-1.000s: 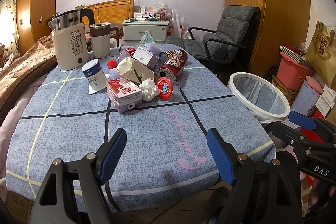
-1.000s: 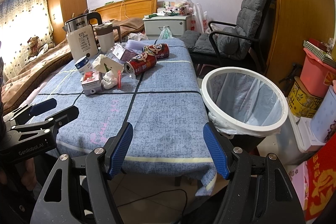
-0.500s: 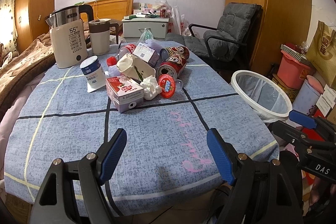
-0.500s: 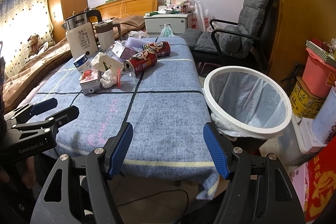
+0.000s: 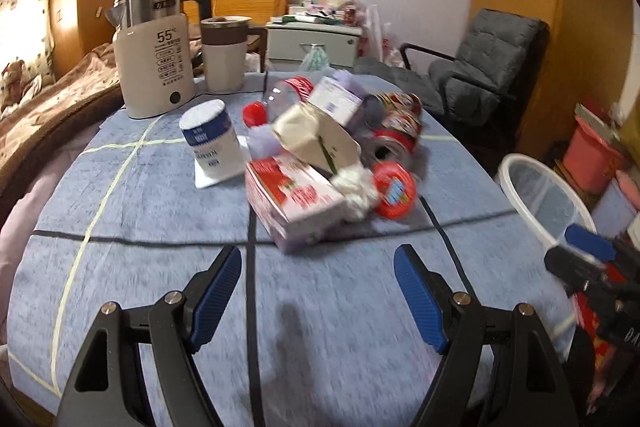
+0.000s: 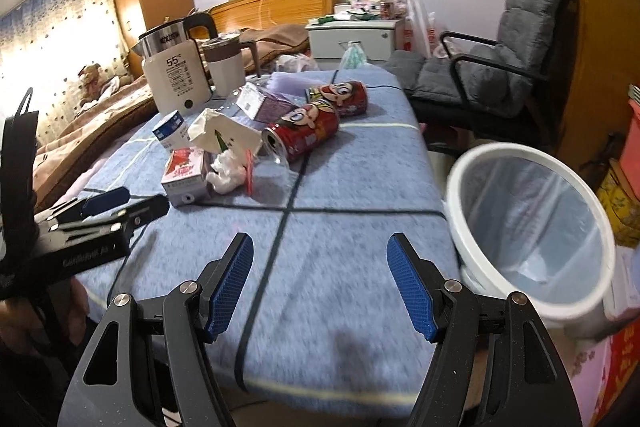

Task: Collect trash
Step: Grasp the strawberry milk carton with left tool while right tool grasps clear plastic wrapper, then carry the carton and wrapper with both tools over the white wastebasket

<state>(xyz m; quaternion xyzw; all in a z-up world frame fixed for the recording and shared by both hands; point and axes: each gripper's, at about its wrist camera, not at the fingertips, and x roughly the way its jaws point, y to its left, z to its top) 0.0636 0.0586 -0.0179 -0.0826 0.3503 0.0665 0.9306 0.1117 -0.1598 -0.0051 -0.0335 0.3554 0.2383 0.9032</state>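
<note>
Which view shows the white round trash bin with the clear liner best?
The right wrist view: the white round trash bin with the clear liner shows its whole rim and lined inside, beside the table's right edge. The left wrist view catches only part of it, small, at the right.

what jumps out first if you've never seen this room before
The heap of trash in the middle of the blue tablecloth: two red cartoon cans lying on their sides, a pink-and-white carton and a crumpled tissue. Behind it stands a white kettle, and a white-rimmed bin waits off the table's right edge.
</note>
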